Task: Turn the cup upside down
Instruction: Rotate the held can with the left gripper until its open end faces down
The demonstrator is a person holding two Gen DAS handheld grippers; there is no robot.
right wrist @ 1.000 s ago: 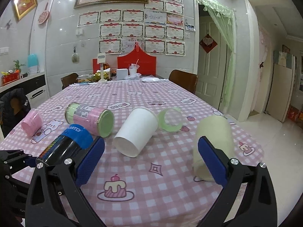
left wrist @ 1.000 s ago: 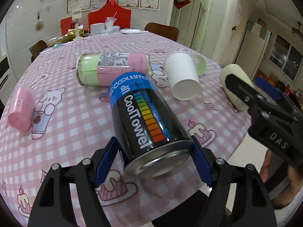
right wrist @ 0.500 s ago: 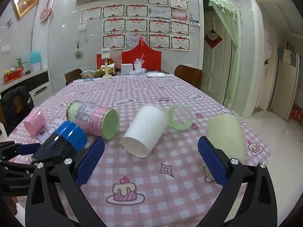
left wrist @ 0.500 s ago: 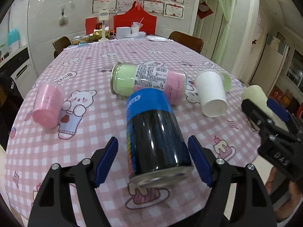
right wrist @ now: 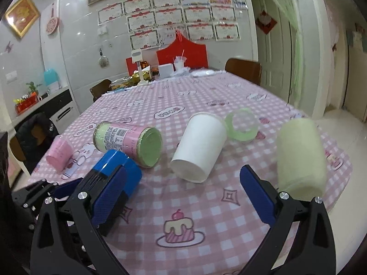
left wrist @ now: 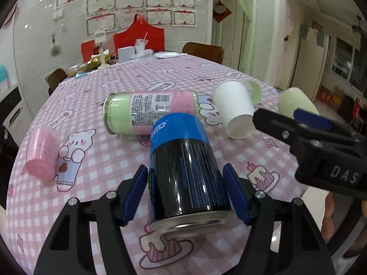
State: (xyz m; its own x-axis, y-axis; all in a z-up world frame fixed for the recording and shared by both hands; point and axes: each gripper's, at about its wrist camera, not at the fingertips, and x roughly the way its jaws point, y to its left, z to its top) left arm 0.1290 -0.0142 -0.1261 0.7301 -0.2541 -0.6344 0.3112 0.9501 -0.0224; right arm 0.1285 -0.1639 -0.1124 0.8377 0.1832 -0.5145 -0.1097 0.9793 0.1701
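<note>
My left gripper (left wrist: pixel 186 192) is shut on a black can with a blue band (left wrist: pixel 183 167) and holds it tilted over the table's near edge; the can also shows in the right wrist view (right wrist: pixel 114 169). A white paper cup (right wrist: pixel 199 146) lies on its side in the middle of the table, and it shows in the left wrist view too (left wrist: pixel 236 112). My right gripper (right wrist: pixel 183 192) is open and empty, just in front of that cup. A cream cup (right wrist: pixel 300 153) lies on its side at the right edge.
A pink-and-green canister (right wrist: pixel 128 139) lies on its side behind the can. A pink cup (right wrist: pixel 59 153) lies at the left, a green cup (right wrist: pixel 243 126) behind the white one. The pink checked tablecloth (right wrist: pixel 229 206) ends close in front. Chairs and clutter stand at the far end.
My left gripper has turned the can, so its label now faces away, and brought it lower toward the table's near edge. The right gripper has come slightly closer to the white cup.
</note>
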